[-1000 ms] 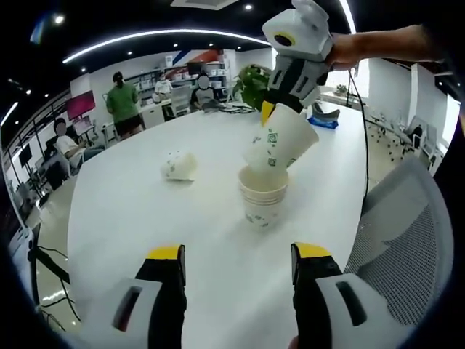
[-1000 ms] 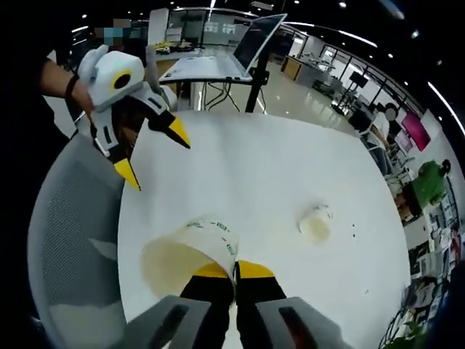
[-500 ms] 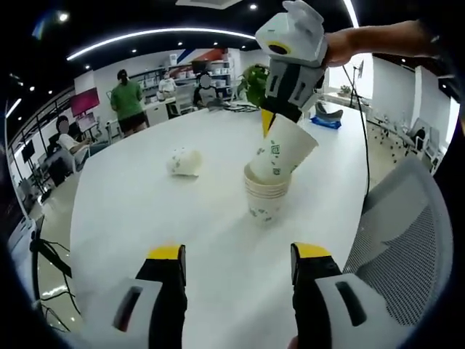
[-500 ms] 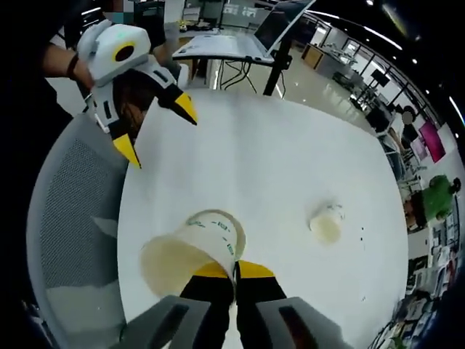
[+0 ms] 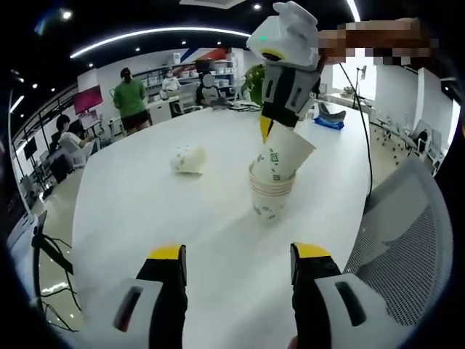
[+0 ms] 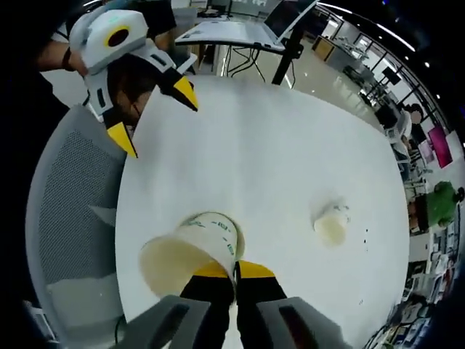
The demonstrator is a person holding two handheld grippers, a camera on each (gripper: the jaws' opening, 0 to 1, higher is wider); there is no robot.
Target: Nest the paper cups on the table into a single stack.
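1. Broadly, your work surface is a large white oval table (image 5: 145, 196), with a grey mesh office chair (image 5: 407, 233) drawn up at its edge.
2. Your stack of nested white paper cups with green print (image 5: 270, 200) stands upright near the middle of the table.
3. Your right gripper (image 5: 266, 129) hangs over that stack in the left gripper view, its jaws pinched on the rim of a tilted white paper cup (image 5: 282, 156); the cup's base sits inside the stack's mouth.
4. Your left gripper (image 5: 237, 263) hovers near the table edge with its yellow-tipped jaws spread wide and holding nothing; you can see it too in the right gripper view (image 6: 152, 109), above the chair.
5. One more white paper cup on its side (image 5: 187, 158) lies well apart from the stack.
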